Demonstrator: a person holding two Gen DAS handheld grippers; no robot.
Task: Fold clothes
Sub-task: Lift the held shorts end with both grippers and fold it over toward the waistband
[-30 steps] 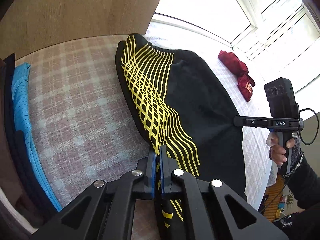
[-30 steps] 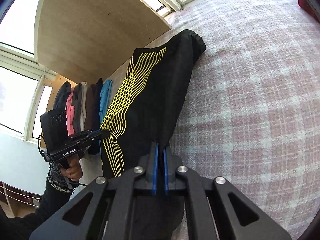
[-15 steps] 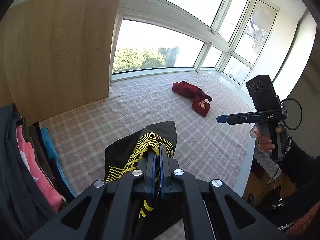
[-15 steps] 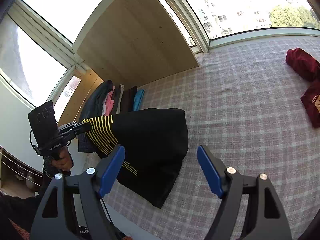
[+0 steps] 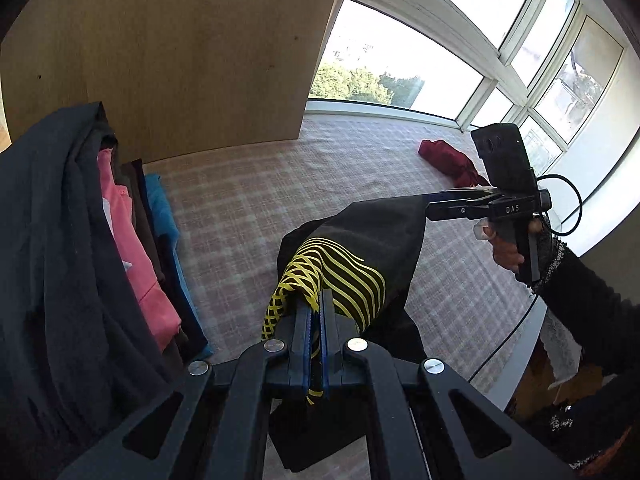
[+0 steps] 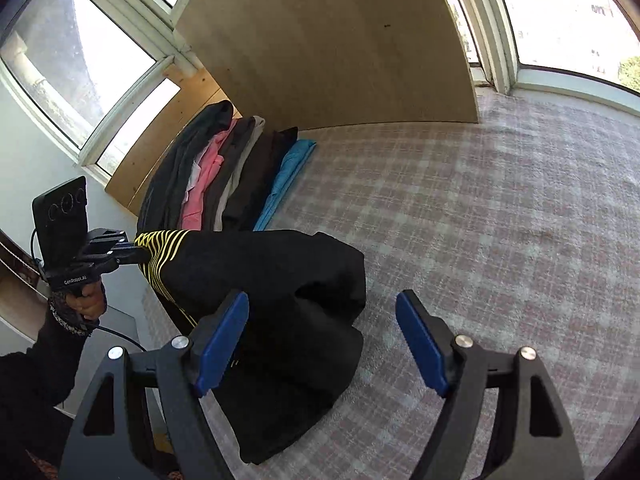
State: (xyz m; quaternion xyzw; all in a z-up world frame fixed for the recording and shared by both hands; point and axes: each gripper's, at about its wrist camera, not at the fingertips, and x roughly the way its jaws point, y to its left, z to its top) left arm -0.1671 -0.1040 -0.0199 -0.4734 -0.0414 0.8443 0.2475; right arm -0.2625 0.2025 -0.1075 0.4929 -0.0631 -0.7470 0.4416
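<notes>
Covering the whole platform, a pink-and-grey checked blanket [image 6: 500, 208] runs from the near edge up to the windows, with a tall wooden panel [image 5: 180, 52] standing at its far side. Against that panel sits a stack of folded clothes [image 6: 224, 176], dark pieces with a pink one and a blue one among them.

Over the near part of the blanket hangs the black garment with yellow stripes [image 6: 280, 280], lifted at its striped end and drooping in bunched folds, its lower part resting on the blanket by the platform edge. A crumpled dark red garment [image 5: 448, 156] lies well apart, near the windows.

The left gripper [image 5: 316, 320] is clenched on the striped fabric, yellow lines pinched between its blue pads. The right gripper [image 6: 324, 344] has its jaws spread wide, with nothing between the blue pads; its left finger [image 6: 220, 344] sits in front of the black cloth, and from the left wrist view its tips appear close against the garment's edge, though I cannot tell whether they touch.
</notes>
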